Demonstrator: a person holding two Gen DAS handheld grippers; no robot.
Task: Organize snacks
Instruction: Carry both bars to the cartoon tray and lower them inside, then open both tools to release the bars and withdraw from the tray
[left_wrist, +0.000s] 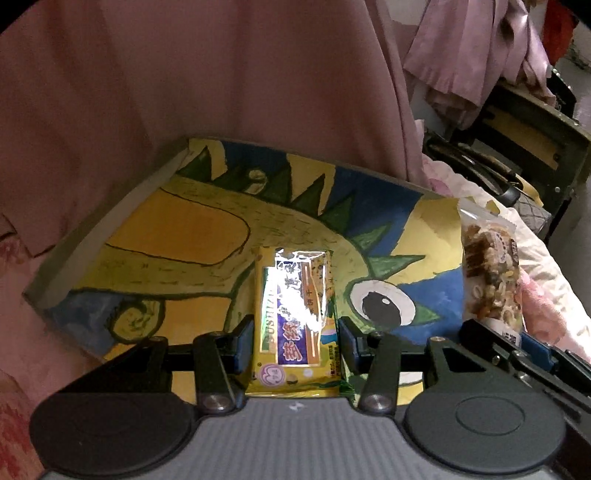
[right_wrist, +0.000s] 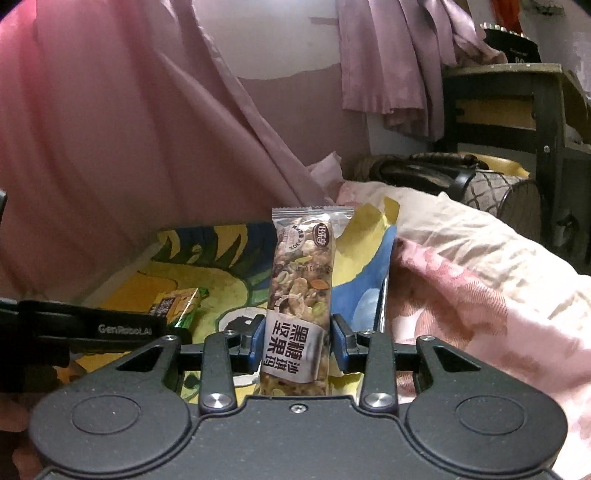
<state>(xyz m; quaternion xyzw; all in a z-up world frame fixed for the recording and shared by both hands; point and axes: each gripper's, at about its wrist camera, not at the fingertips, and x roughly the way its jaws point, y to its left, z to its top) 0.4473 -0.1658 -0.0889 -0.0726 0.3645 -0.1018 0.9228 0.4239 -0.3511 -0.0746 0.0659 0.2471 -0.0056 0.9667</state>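
Each claw pinched a light, crinkly, slippery packet across its lower half: left claw (left_wrist: 295, 338) the yellow biscuit packet (left_wrist: 295, 321), right claw (right_wrist: 297, 345) the nut bar (right_wrist: 301, 295), likely brittle.

This is a home bedroom. A rumpled floral quilt (right_wrist: 480, 280) covers a bed, pink curtains (right_wrist: 110, 147) hang close behind it, and clothes (right_wrist: 399, 66) are draped by the wall. A dark shelf unit (right_wrist: 517, 110) stands past the bed's far edge with a handbag (right_wrist: 480, 184) before it, and a painted board (left_wrist: 184, 229) lies on the bed.
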